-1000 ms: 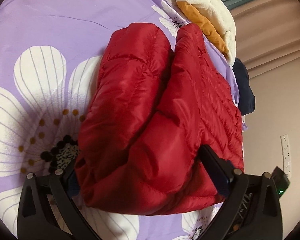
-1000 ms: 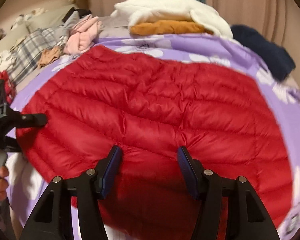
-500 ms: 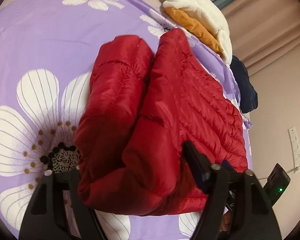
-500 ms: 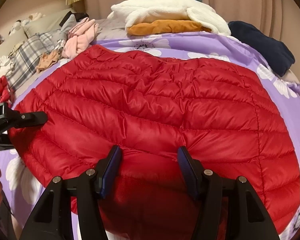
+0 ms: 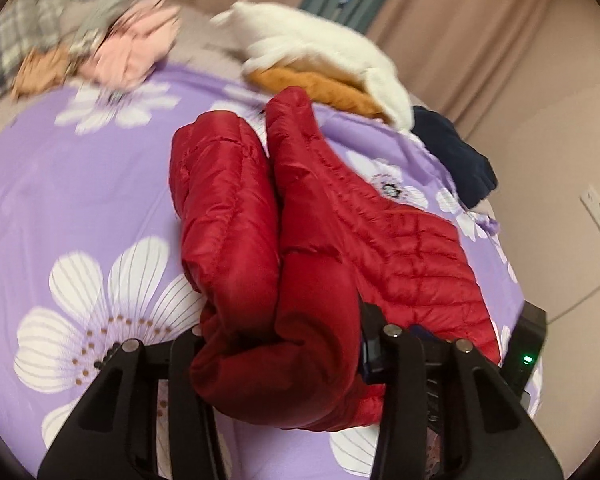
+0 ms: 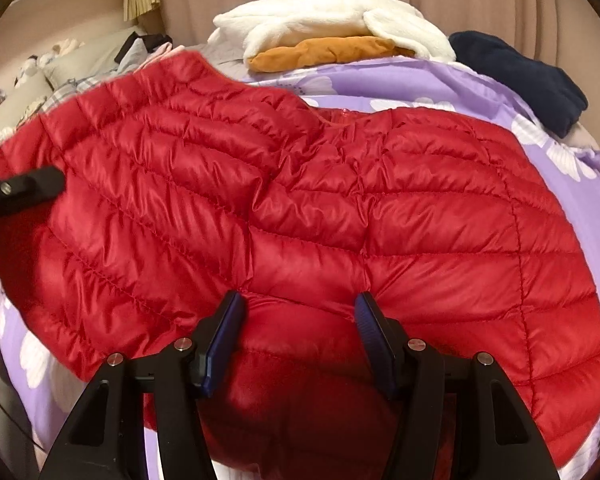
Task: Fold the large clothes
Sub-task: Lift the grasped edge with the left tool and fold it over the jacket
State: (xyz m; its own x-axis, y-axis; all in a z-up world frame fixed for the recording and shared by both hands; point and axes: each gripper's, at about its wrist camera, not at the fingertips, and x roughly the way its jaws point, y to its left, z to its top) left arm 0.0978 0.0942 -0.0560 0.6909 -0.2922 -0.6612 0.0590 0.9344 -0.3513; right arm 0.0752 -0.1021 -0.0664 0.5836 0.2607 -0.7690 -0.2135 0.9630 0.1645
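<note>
Since the earlier frame, our left gripper has been closing its jaws on the near edge of the red puffer jacket, and that edge now stands lifted off the bed. We see the bunched red fabric filling the gap between the two jaws, with the pads pressing into it from both sides.

Our right gripper has not shifted. Its jaws stand part open with a thick fold of the jacket between them; the blue pads touch the fabric on each side, and we read this as a grip on the fold.

From the right wrist view, the left half of the jacket is raised and tilted, while the right half lies flat on the purple floral bedspread. One black finger of the left gripper shows at the jacket's left edge.

From the left wrist view, the jacket runs away from the jaws in two long padded folds side by side across the bedspread.

Beyond the jacket, a white fleece lies on top of an orange garment. A navy garment lies just beside them at the bed edge. A pink garment lies well apart at the far left.
</note>
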